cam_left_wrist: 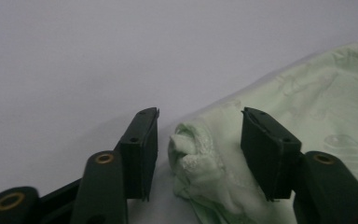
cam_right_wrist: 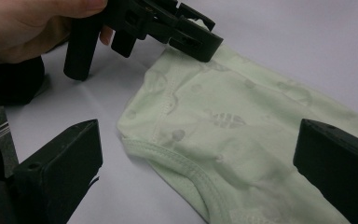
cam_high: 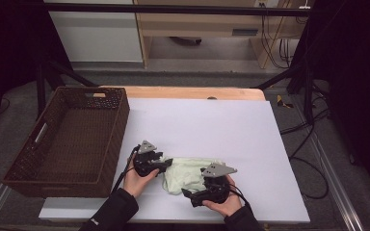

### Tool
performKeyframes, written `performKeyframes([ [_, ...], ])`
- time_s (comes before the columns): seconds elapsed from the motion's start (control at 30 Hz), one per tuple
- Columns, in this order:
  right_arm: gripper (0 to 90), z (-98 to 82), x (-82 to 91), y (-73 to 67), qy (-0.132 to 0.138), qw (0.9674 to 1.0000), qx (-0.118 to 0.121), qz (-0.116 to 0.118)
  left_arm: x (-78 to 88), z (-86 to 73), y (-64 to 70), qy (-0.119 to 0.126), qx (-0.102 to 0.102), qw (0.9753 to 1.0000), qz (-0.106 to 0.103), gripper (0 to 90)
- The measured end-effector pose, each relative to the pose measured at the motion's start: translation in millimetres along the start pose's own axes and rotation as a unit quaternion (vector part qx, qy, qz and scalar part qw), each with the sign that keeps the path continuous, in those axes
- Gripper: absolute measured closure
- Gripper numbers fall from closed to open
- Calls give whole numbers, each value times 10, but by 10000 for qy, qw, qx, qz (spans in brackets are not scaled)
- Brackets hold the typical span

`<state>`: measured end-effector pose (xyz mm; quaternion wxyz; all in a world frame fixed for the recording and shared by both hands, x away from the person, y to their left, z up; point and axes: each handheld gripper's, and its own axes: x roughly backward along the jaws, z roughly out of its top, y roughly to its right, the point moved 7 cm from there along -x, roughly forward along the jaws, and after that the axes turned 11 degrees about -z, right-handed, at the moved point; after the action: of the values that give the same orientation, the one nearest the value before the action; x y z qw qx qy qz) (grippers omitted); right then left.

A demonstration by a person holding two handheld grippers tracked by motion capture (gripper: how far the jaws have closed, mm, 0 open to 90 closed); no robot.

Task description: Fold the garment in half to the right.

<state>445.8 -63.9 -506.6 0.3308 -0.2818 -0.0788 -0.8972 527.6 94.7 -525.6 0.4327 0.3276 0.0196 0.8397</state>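
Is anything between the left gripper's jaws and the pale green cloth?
Nothing visible: a bunched fold of the pale green cloth already sits between the left gripper jaws, which do not yet press on it.

High view looks down over table (cam_high: 231, 120); both tool cams sit close, sharing green cloth (cam_left_wrist: 317, 107).

One pale green garment (cam_high: 189, 173), crumpled on white sheet; one white sheet (cam_high: 212, 125) over one wooden table (cam_high: 192, 92); one brown wicker basket (cam_high: 108, 144); two black grippers, left gripper (cam_high: 166, 162) and right gripper (cam_high: 189, 196); two hands; two dark sleeves.
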Motion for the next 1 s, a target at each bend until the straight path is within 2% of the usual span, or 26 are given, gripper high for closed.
performKeyframes([
  [0.2, 31, 0, -43, -56, -15, 10000, 32, 5, -16, -5, 36, -78, -41, 9999, 87, 573],
  [0.37, 42, 5, -85, -106, -20, 10000, 61, 8, -48, -9, 41, -111, -7, 9999, 76, 631],
  [0.63, 70, 24, -166, -203, -31, 9999, 163, -10, -94, -3, 40, -248, -121, 9995, 175, 723],
  [0.73, 95, 43, -197, -245, -11, 9998, 178, 2, -100, 3, 34, -262, -82, 9995, 157, 733],
  [0.9, 168, 74, -241, -327, 16, 9997, 243, 59, -113, 1, 38, -275, -213, 9992, 204, 743],
  [1.0, 226, 83, -264, -366, 6, 9996, 277, 73, -117, 1, 35, -277, -216, 9992, 198, 745],
])
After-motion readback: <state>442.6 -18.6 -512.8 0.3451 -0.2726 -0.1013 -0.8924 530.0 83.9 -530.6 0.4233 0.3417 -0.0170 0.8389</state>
